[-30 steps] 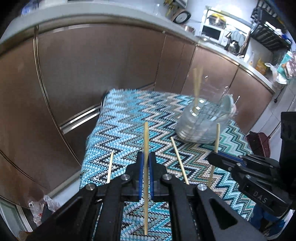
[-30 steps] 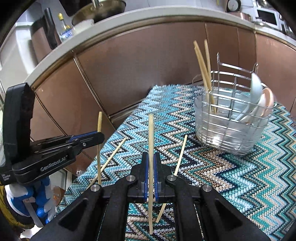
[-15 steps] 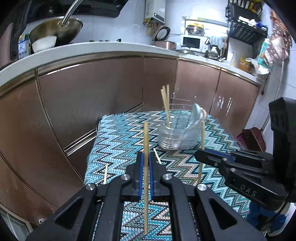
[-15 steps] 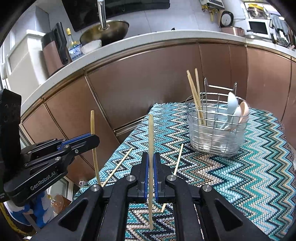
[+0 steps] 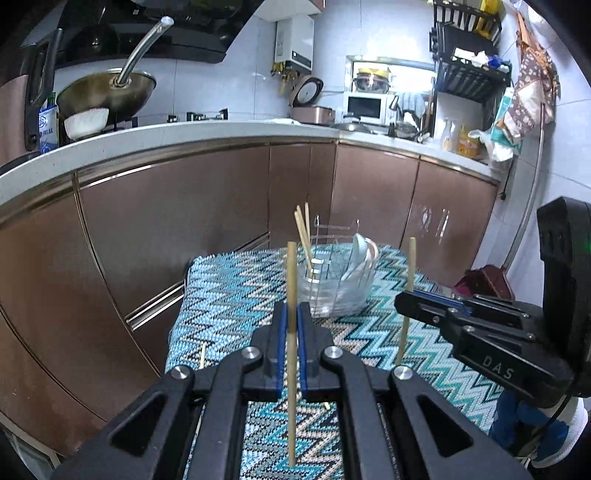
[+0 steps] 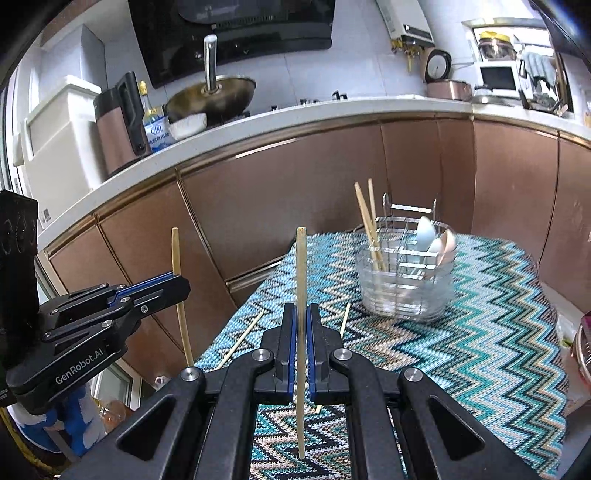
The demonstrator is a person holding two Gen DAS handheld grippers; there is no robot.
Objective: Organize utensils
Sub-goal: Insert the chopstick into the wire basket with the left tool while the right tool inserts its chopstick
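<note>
A home kitchen: wok (image 5: 107, 92) on the stove, microwave (image 5: 364, 107), brown cabinets (image 5: 177, 221) (range hood (image 6: 236, 33) above).

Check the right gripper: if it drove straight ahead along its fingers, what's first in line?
Probably nothing on the table. The right gripper, shut on a chopstick, aims left of the utensil basket, toward the brown cabinet fronts. Depth is unclear; it likely passes above the zigzag cloth.

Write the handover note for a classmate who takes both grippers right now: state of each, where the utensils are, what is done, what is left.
Left gripper: shut on a chopstick, held upright.
Right gripper: shut on a second chopstick, also upright.
Wire caddy stands on the zigzag cloth, holding two chopsticks and spoons.
Left: drop both held sticks into the caddy, then collect two loose chopsticks from the cloth.
</note>
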